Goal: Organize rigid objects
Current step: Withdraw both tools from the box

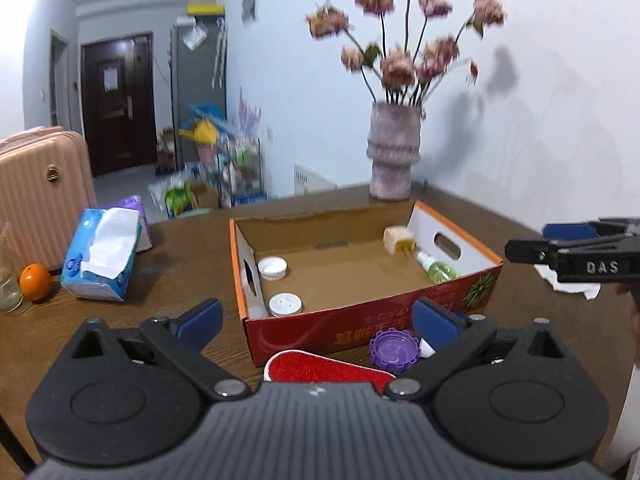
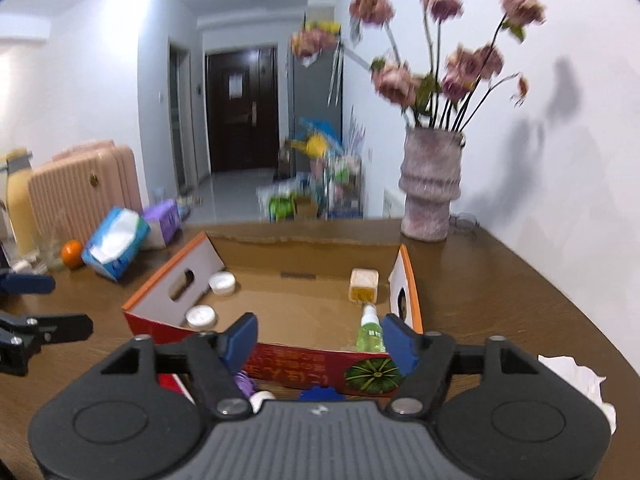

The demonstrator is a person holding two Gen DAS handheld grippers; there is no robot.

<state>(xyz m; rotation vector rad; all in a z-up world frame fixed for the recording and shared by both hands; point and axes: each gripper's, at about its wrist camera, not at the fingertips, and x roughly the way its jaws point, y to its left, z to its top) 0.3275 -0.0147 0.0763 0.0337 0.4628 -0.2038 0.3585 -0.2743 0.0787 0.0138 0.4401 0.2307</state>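
An open cardboard box [image 1: 360, 324] [image 2: 308, 364] with red printed sides sits on the brown table. Inside lie two white caps [image 1: 273, 268] [image 2: 222, 282], a beige plug block [image 1: 399, 240] [image 2: 363, 284] and a green spray bottle [image 1: 438, 268] [image 2: 370, 332]. In front of the box lie a purple toothed lid [image 1: 394, 350], a red-and-white oval object [image 1: 328, 368] and a small white thing. My left gripper [image 1: 316, 322] is open and empty above these. My right gripper [image 2: 320, 338] is open and empty over the box's near wall; it also shows in the left wrist view [image 1: 560, 258].
A vase of pink flowers [image 1: 394, 152] [image 2: 430, 188] stands behind the box by the wall. A blue tissue pack [image 1: 102, 258] [image 2: 116, 244], a purple pack, an orange [image 1: 35, 276] and a pink suitcase [image 1: 40, 192] are at the left. Crumpled white paper [image 2: 576, 376] lies at the right.
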